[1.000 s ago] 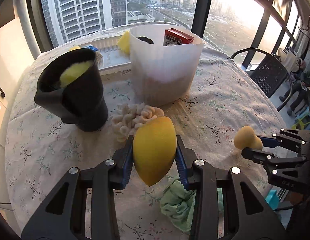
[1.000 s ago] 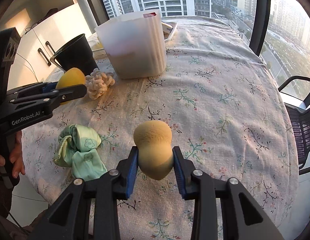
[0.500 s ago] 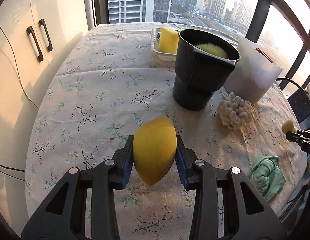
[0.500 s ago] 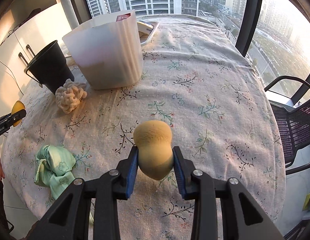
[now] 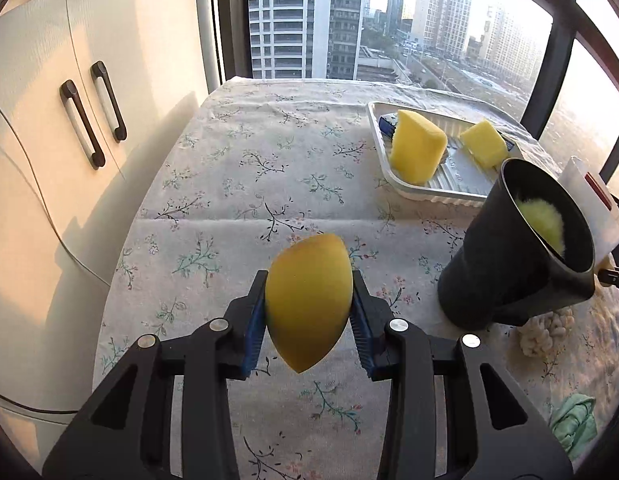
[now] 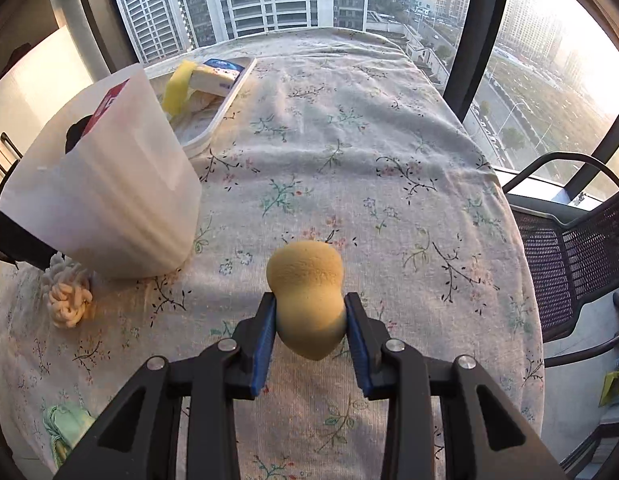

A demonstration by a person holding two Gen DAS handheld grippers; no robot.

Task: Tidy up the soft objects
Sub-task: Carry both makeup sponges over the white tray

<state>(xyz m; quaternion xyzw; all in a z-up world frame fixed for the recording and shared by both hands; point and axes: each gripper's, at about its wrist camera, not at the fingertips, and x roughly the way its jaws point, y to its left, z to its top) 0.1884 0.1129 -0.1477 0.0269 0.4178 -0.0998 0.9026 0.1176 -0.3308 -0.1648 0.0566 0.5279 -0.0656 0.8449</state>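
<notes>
Above a flower-printed tablecloth, the left gripper is clamped on a yellow egg-shaped sponge, held clear of the cloth, its blue pads pressing both flanks. The right gripper is likewise closed on a tan gourd-shaped sponge, its waist pinched between the pads above the bare middle of the cloth.

Much is only partly seen. In the left view a black cup stands tilted by the lens, with something pale yellow-green and fuzzy inside; what it is cannot be told. Behind the cup a cream knotted ball shows only in part, and a green cloth is cut by the frame edge. In the right view the same ball lies just beside a translucent white bin, whose contents, a red box edge and a dark shape, are hard to make out.

By count: two grippers, two held sponges, two yellow block sponges in one white ribbed tray, one black cup, one white bin, one knotted ball, one green cloth. A white cabinet with two dark handles stands beside the table.
</notes>
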